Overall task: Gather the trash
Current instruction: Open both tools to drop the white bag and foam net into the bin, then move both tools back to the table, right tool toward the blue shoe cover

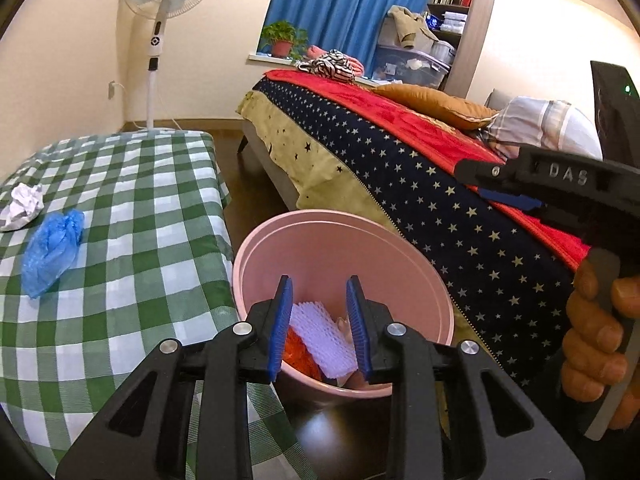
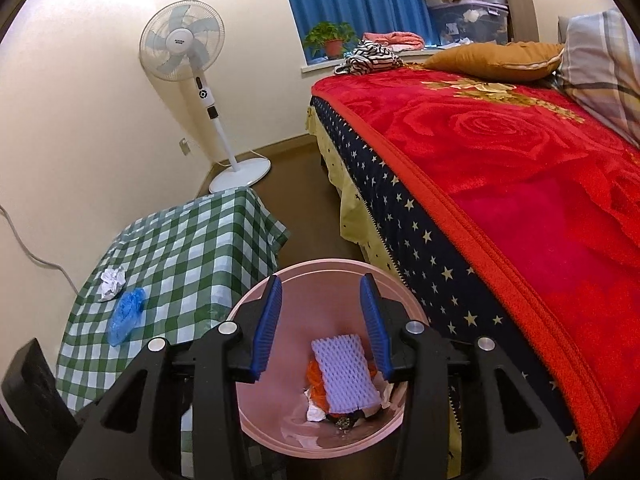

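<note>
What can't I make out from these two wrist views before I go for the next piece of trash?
- Pink bin bottom: in both views the white foam net and orange scraps cover what lies beneath.
- Bin's near rim: hidden behind the left gripper in the left view.
- Table: its left side is cut off by the frame edge in the left view, past the crumpled paper and blue plastic cover.

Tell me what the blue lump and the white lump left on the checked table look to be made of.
Blue lump: probably thin plastic film, maybe a bag or cover; it is translucent, faintly glossy and finely wrinkled. White lump: likely crumpled paper or tissue; it is matte with sharp creases, and a grey underside shows. Both lie on the checked tablecloth.
</note>
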Action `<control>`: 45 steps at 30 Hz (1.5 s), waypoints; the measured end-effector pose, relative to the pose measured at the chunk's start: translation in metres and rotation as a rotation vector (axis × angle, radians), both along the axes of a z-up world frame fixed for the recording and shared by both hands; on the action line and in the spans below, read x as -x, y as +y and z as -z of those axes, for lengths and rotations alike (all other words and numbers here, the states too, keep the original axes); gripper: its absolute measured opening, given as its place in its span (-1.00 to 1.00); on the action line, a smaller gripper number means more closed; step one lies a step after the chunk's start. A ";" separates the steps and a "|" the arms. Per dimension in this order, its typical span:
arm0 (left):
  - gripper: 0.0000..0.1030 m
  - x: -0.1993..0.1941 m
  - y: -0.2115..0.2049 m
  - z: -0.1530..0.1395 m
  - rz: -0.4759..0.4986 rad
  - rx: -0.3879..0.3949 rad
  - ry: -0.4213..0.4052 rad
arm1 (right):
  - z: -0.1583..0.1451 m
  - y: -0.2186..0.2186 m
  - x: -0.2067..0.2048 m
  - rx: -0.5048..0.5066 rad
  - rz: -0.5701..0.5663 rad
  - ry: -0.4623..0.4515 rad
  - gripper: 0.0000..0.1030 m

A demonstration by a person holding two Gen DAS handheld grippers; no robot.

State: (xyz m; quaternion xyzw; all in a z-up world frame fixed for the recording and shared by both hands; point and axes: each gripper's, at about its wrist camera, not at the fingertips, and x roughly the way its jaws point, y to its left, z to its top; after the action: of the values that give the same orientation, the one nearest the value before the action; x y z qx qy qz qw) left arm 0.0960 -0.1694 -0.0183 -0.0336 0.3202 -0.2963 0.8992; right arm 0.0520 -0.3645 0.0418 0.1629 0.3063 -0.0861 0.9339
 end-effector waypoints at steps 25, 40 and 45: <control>-0.46 -0.011 0.134 -0.013 -0.324 0.075 -0.020 | 0.001 0.122 -0.036 0.048 -0.252 -0.059 -0.19; -0.46 -0.029 0.213 0.005 -0.661 0.032 -0.015 | 0.044 0.215 -0.115 -0.046 -0.414 -0.003 -0.19; -0.46 -0.030 0.237 0.008 -0.757 0.026 -0.014 | 0.062 0.241 -0.140 -0.053 -0.460 0.039 -0.19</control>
State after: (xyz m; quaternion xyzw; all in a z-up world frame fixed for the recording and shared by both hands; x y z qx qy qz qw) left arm 0.1260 0.0673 -0.0259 -0.1588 0.2751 0.0529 0.9468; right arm 0.1918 -0.1231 -0.0204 0.1116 0.3556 0.1342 0.9182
